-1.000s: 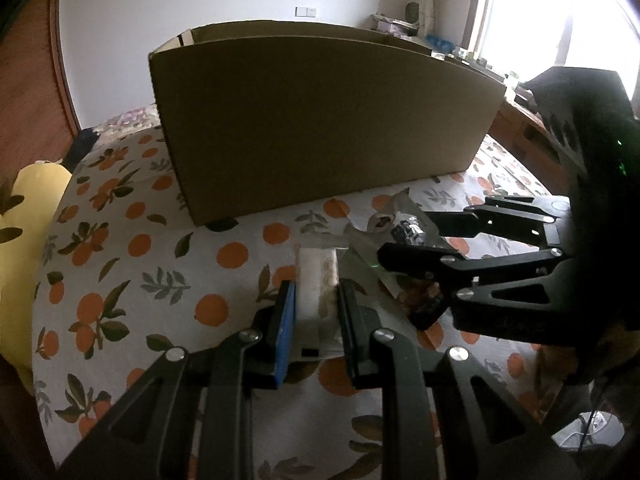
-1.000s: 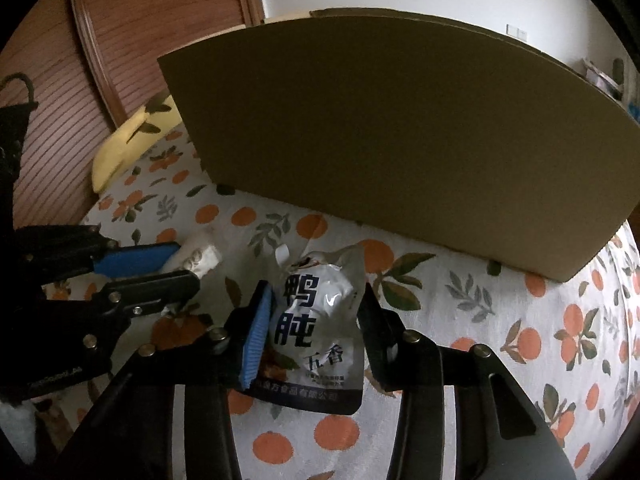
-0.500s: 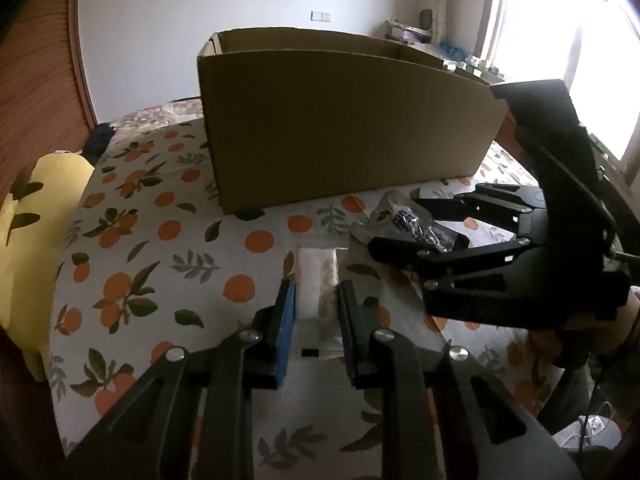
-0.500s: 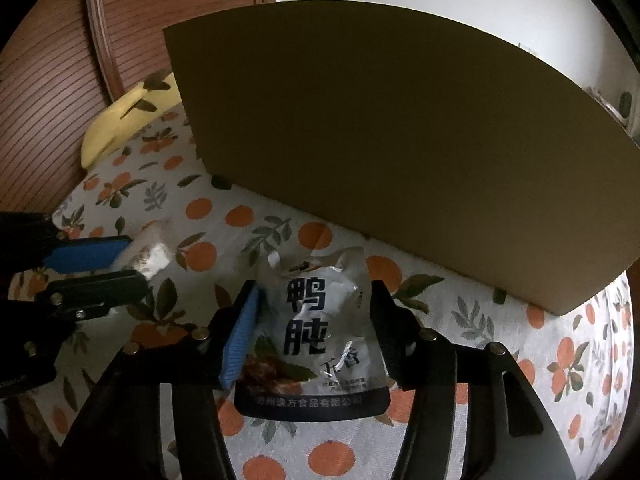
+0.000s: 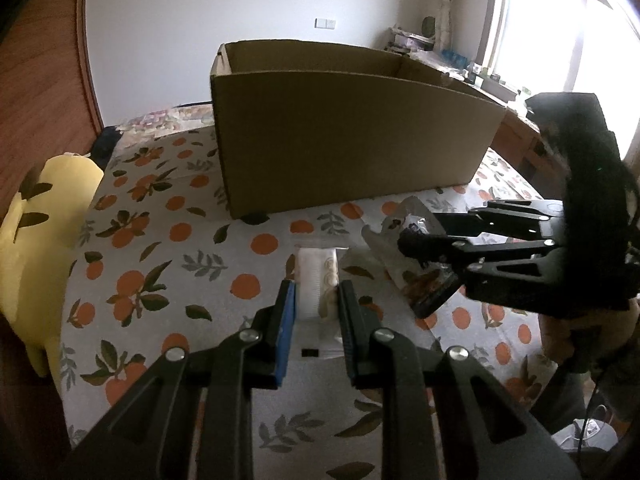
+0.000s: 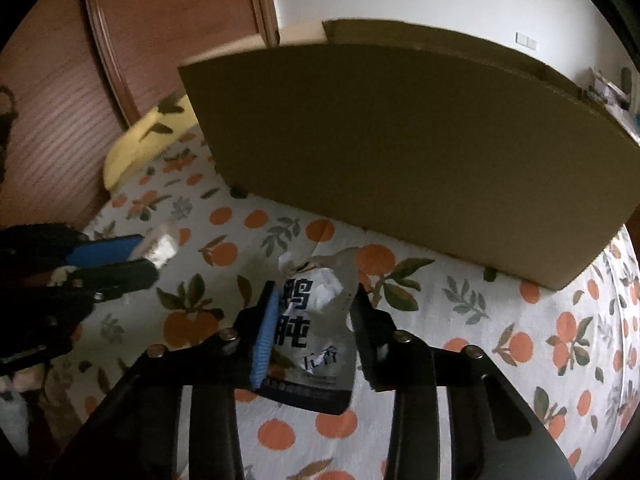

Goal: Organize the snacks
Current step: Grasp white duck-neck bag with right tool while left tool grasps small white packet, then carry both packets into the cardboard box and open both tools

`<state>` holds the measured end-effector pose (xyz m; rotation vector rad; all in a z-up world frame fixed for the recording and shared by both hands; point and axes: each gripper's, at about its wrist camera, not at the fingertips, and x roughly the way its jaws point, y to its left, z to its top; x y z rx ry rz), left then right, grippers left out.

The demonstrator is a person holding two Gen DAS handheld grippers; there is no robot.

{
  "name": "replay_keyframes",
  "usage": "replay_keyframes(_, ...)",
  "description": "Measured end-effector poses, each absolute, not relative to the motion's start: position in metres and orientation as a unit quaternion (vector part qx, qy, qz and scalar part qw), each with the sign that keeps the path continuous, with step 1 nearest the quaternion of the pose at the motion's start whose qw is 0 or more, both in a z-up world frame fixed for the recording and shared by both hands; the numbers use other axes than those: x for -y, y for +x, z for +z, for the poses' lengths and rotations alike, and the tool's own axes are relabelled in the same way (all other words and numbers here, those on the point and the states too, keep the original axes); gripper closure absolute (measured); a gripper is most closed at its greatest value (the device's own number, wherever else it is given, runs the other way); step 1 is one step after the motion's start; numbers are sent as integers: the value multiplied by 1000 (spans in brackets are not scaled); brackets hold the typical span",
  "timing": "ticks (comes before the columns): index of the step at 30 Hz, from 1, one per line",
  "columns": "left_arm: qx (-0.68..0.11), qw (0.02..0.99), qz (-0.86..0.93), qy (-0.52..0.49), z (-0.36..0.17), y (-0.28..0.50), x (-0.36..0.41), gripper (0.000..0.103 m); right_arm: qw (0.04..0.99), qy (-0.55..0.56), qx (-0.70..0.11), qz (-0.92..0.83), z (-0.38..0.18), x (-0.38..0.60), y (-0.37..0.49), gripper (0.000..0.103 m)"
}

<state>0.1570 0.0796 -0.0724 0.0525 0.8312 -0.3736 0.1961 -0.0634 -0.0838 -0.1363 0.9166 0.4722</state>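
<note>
My left gripper (image 5: 316, 294) is shut on a small white snack packet (image 5: 310, 276), held just above the orange-print cloth (image 5: 160, 240). In the right wrist view that left gripper (image 6: 148, 258) and its white packet (image 6: 162, 246) show at the left. My right gripper (image 6: 316, 296) has its jaws closing on a silver pouch (image 6: 316, 336) with dark printed characters; the pouch is crumpled between the pads. From the left wrist view the right gripper (image 5: 420, 236) reaches in from the right with the pouch (image 5: 408, 210). An open cardboard box (image 5: 352, 140) stands behind both.
The box's tall near wall (image 6: 400, 152) rises just beyond the grippers. A yellow cushion (image 5: 36, 240) lies at the table's left edge. A wooden door sits behind on the left, a window and a cluttered desk at the back right. A hand holds the right gripper's handle.
The right jaws widened around the silver pouch, then squeezed in and crumpled it. The left gripper drew back and up a little with its packet, so the box's open top now shows.
</note>
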Motion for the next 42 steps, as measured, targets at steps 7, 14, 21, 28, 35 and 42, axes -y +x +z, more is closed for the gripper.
replay_keyframes(7,-400,897,-185,31,-69,157,-68,83,864,-44,-438,246,-75,74,191,77)
replay_keyframes(14,-402,896,-183,30,-71,156,-65,83,866,-49,-426,258,-66,72,182,88)
replay_keyframes(21,-403,896,-183,29,-72,157,-65,83,864,-45,-428,261,-66,71,183,89)
replay_keyframes(28,-397,899,-182,22,-71,156,-67,83,868,-60,-418,261,-57,67,176,92)
replay_keyframes(35,-379,906,-186,20,-56,153,-67,83,874,-72,-401,263,-40,70,170,92)
replay_keyframes(42,-349,918,-185,25,-26,162,-65,83,881,-83,-384,264,-15,79,172,92)
